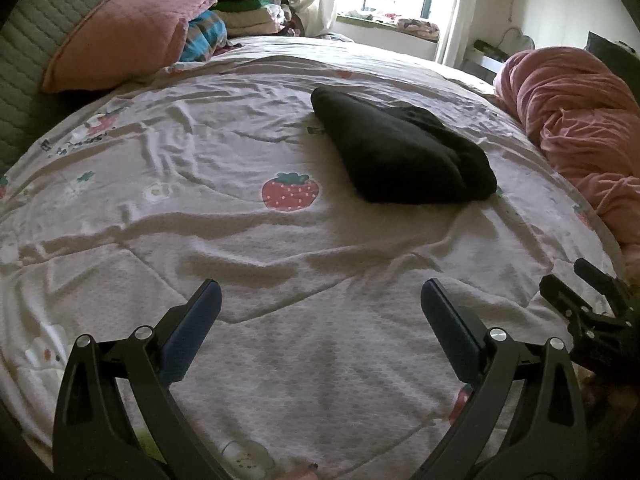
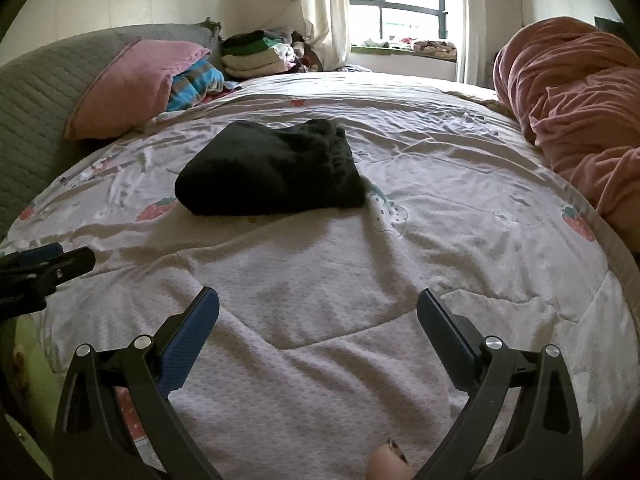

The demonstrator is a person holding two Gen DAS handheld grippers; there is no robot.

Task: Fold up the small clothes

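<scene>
Garment [image 1: 404, 152] lies unobstructed, seemingly folded.

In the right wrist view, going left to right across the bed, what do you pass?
Grey headboard → pink pillow → black garment → bare strawberry-print sheet → bunched pink blanket.
</scene>
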